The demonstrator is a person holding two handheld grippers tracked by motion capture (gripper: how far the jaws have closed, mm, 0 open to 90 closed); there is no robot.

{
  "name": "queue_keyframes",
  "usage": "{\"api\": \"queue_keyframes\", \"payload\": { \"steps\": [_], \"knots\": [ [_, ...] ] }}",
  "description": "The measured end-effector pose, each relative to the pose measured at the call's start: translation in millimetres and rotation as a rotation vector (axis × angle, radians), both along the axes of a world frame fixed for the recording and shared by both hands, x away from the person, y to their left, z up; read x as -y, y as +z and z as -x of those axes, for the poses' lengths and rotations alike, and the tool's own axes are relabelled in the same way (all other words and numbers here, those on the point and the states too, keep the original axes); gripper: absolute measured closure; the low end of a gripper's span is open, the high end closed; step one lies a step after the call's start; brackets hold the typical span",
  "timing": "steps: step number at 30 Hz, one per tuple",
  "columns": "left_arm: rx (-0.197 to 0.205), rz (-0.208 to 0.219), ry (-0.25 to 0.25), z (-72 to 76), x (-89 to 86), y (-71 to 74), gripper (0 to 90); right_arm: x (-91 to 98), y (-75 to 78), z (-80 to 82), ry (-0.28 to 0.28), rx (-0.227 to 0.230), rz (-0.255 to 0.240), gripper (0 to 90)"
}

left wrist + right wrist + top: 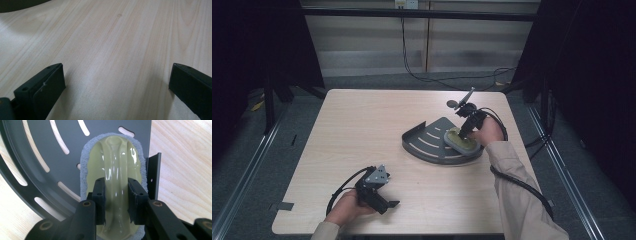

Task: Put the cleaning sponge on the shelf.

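A pale yellow-green scrubber with a grey pad underneath [113,165] lies on a dark slotted quarter-round metal tray [432,142]. My right gripper [116,202] points down at it, its jaws shut on the scrubber's raised handle ridge. In the high view the scrubber [458,141] rests at the tray's right part, under the right gripper [464,132]. My left gripper [384,205] lies low over the table near the front left, jaws wide apart with only bare wood between them [117,82].
The tray [37,157] has a low upright wall along its straight edges and curved slots in its floor. The light wooden table [362,130] stands on a grey floor; cables run behind it and from both grippers.
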State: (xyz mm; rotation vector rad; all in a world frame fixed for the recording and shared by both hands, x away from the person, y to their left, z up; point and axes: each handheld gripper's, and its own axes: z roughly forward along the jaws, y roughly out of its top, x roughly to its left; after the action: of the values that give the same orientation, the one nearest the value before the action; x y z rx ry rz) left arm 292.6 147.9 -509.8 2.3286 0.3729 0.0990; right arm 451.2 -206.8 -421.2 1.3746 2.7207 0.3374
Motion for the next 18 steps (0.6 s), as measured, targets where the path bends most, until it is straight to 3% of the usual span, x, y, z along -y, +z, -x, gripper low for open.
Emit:
{"api": "queue_keyframes", "payload": {
  "steps": [13,18],
  "knots": [
    [0.0,-0.001,-0.001,0.0,0.0,0.0,0.0,0.4,-2.3,-0.9,-0.033,-0.024,0.011,70.8],
    [0.002,-0.002,0.0,0.1,0.0,0.0,0.0,0.2,-2.3,-1.3,-0.036,-0.042,0.037,70.8]
  ]
}}
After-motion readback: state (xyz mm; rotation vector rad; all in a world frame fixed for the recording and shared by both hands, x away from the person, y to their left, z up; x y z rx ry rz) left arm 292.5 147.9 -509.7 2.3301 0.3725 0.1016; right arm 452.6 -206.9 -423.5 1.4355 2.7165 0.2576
